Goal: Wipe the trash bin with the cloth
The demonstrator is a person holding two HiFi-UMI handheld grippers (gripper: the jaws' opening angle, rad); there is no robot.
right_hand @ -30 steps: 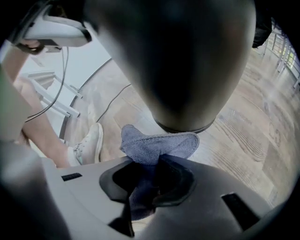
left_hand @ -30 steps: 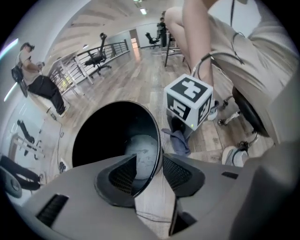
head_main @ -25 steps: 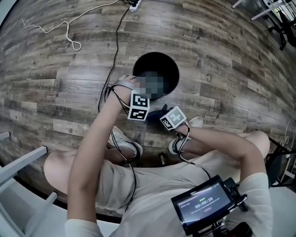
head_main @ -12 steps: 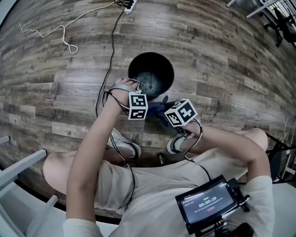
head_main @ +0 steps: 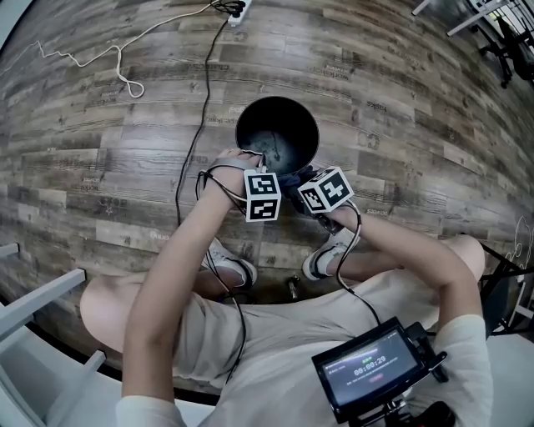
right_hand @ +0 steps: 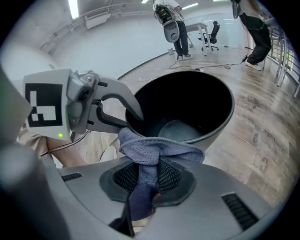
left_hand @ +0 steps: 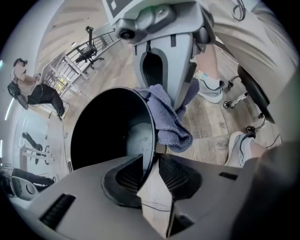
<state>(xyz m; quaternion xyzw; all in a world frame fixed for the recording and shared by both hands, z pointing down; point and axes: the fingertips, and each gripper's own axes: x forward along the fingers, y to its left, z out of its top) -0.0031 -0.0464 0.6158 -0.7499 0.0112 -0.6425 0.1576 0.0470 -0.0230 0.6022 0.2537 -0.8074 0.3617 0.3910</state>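
Observation:
The black trash bin (head_main: 277, 133) stands upright on the wood floor. My left gripper (head_main: 260, 171) is at its near-left rim. In the left gripper view the thin rim (left_hand: 151, 140) runs between the jaws of the left gripper (left_hand: 149, 161); they have just been closing, and the pads sit against it. My right gripper (head_main: 304, 182) is close beside it, at the bin's near rim. It is shut on a blue-grey cloth (right_hand: 157, 154), which bunches in front of the right gripper (right_hand: 147, 176). The cloth (left_hand: 166, 117) hangs against the outside of the rim.
Cables (head_main: 200, 83) and a power strip (head_main: 238, 10) lie on the floor beyond the bin. The person's shoes (head_main: 229, 265) are just below the grippers. A screen device (head_main: 367, 371) hangs at the chest. People and office chairs (right_hand: 213, 33) are far off.
My right gripper has moved up the picture with the cloth, from beside the shoe to the bin's near rim next to the left gripper. The left hand has hardly shifted.

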